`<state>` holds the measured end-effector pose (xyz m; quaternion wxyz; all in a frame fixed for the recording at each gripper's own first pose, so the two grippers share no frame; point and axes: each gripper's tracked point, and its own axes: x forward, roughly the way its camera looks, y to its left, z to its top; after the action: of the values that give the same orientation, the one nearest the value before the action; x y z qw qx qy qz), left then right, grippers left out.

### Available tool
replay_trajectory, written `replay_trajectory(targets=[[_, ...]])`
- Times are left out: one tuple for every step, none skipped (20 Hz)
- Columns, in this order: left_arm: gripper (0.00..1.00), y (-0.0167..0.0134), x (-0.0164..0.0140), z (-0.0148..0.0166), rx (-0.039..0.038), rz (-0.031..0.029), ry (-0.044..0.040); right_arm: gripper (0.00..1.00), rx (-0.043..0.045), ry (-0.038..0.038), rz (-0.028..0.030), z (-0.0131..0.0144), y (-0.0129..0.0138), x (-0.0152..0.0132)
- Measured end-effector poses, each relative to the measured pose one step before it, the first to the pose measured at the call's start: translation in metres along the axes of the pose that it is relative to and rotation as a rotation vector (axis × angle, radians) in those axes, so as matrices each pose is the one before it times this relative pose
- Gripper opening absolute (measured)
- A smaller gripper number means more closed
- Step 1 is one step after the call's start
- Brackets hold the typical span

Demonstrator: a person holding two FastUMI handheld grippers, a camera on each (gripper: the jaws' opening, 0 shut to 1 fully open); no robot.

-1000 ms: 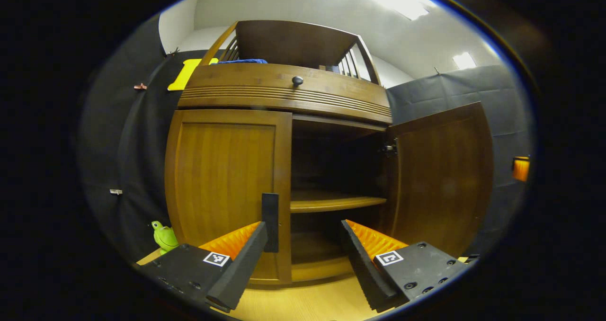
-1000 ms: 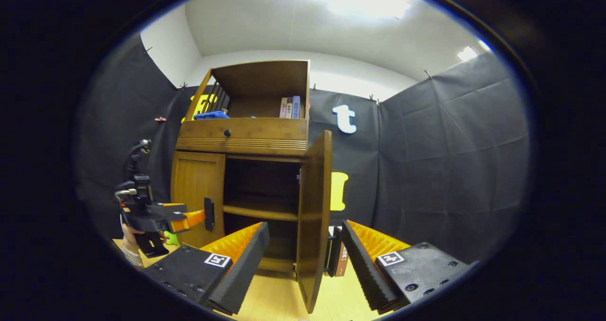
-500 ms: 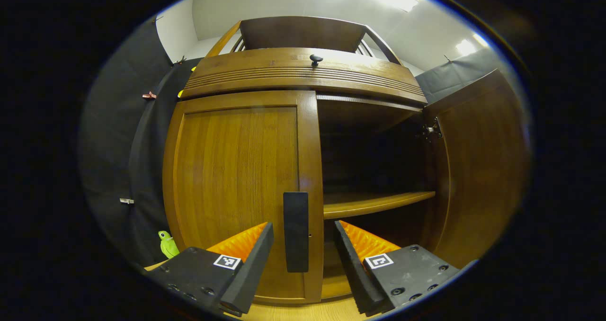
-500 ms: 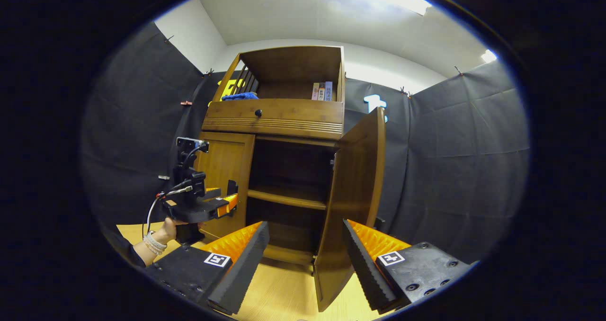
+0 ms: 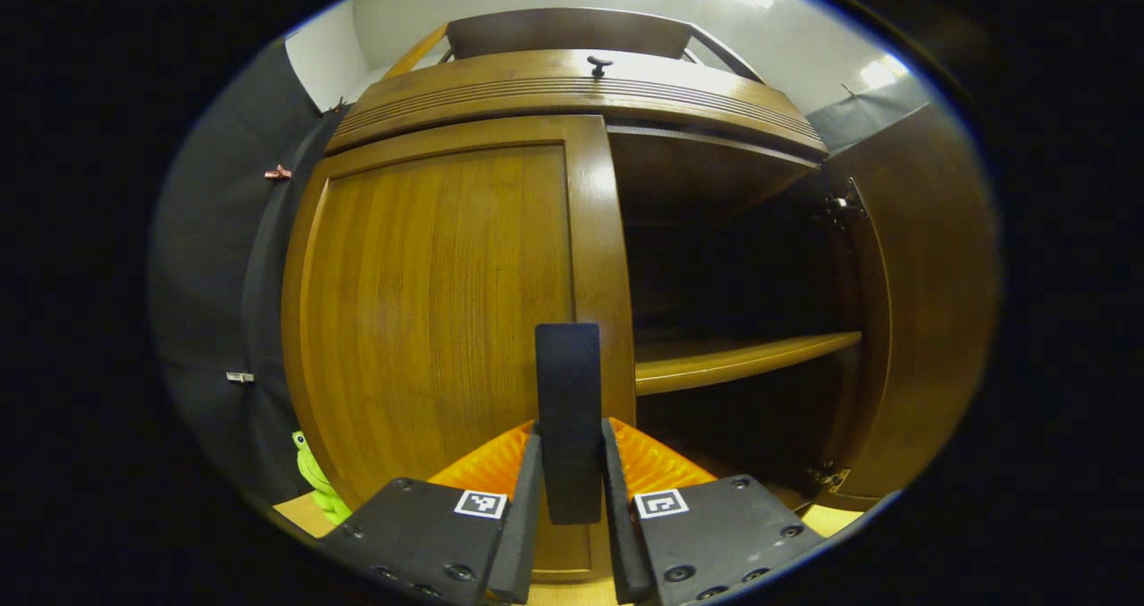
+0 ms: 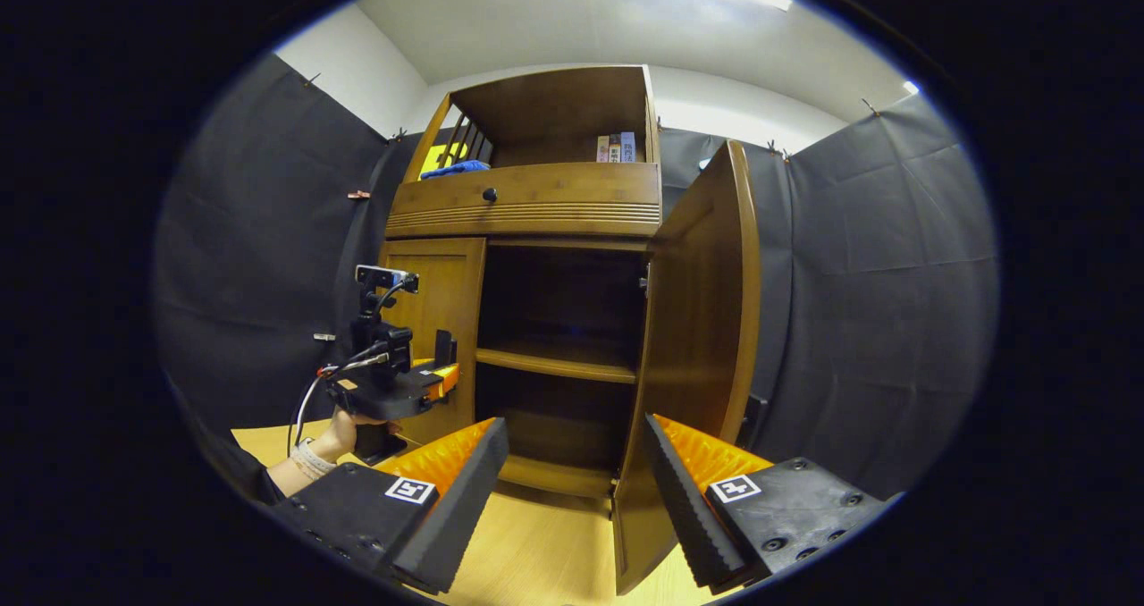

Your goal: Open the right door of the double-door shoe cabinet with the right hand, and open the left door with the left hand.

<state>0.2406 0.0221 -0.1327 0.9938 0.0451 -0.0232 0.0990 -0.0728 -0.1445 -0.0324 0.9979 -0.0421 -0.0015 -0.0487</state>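
Standing on the wooden floor [image 6: 545, 552]: double-door shoe cabinet [image 6: 536, 222], right door [image 6: 706, 356] already swung wide, left door [image 5: 429, 311] lying flush and closed. Running vertically along that door's right edge: dark handle [image 5: 568, 409], directly ahead of the left gripper [image 5: 569, 490], both fingers closing on its lower part. Calling for a pull toward the near side, swinging leftward about the left-edge hinges. Hovering well apart from the open door: right gripper [image 6: 576, 490], spread wide, holding nothing.

The shoe cabinet [image 6: 536, 204] is warm brown wood with vertical grain. Its handle [image 5: 568, 409] is black. A green toy [image 5: 313, 481] sits beside it.
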Motion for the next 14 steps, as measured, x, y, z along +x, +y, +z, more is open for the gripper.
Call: replay_trajectory(targets=[[0.36, -0.00014, 0.00175, -0.00069, -0.00387, 0.00004, -0.00052, 0.96, -0.00038, 0.00489, 0.00139, -0.00162, 0.00137, 0.00254], [0.37, -0.00005, -0.00041, 0.00034, -0.01786, -0.00456, 0.00289, 0.96, -0.00020, 0.00616, 0.00119, -0.00231, 0.00163, 0.00157], [0.36, 0.00001, -0.00011, -0.00081, -0.02296, -0.00964, 0.00536, 0.96, -0.00045, 0.00650, 0.00119, -0.00108, 0.00115, 0.00008], [0.37, -0.00033, 0.00045, 0.00052, -0.02207, -0.01044, 0.00769, 0.96, -0.00023, 0.00493, 0.00193, -0.00129, 0.00129, -0.00107], [0.35, -0.00035, -0.00107, -0.00091, -0.01762, -0.00949, 0.01127, 0.96, -0.00044, 0.00267, 0.00054, 0.00054, 0.00132, -0.00040], [0.34, 0.00015, -0.00141, -0.00096, -0.00691, -0.00494, 0.00707, 0.96, -0.00169, 0.00156, 0.00007, 0.00050, 0.00237, -0.00148], [0.33, -0.00005, -0.00224, 0.00075, 0.00226, -0.00231, 0.00301, 0.96, -0.00289, 0.00096, 0.00022, 0.00026, 0.00152, -0.00171], [0.34, 0.00058, -0.00171, 0.00026, 0.00573, -0.00182, 0.00297, 0.96, -0.00435, 0.00125, -0.00097, 0.00099, 0.00144, -0.00135], [0.32, -0.00031, -0.00406, -0.00007, 0.00185, -0.00313, 0.00329, 0.96, -0.00526, 0.00192, -0.00115, 0.00050, 0.00110, -0.00110], [0.31, 0.00020, -0.00345, -0.00043, -0.00167, -0.00631, 0.00204, 0.95, -0.00517, 0.00125, -0.00013, 0.00025, 0.00188, -0.00197], [0.31, 0.00050, -0.00416, 0.00022, -0.00636, -0.00810, 0.00229, 0.95, -0.00443, 0.00206, 0.00044, 0.00074, 0.00107, -0.00153], [0.31, 0.00021, -0.00575, -0.00003, -0.00461, -0.00882, 0.00520, 0.96, -0.00136, -0.00005, 0.00317, 0.00004, 0.00215, -0.00201], [0.31, 0.00049, -0.00602, 0.00134, -0.00159, -0.00738, 0.00314, 0.96, 0.00048, 0.00243, 0.00511, 0.00034, 0.00251, -0.00108], [0.31, 0.00128, -0.00641, 0.00050, 0.00116, -0.00597, 0.00433, 0.96, 0.00116, 0.00254, 0.00513, -0.00041, 0.00238, -0.00107]])
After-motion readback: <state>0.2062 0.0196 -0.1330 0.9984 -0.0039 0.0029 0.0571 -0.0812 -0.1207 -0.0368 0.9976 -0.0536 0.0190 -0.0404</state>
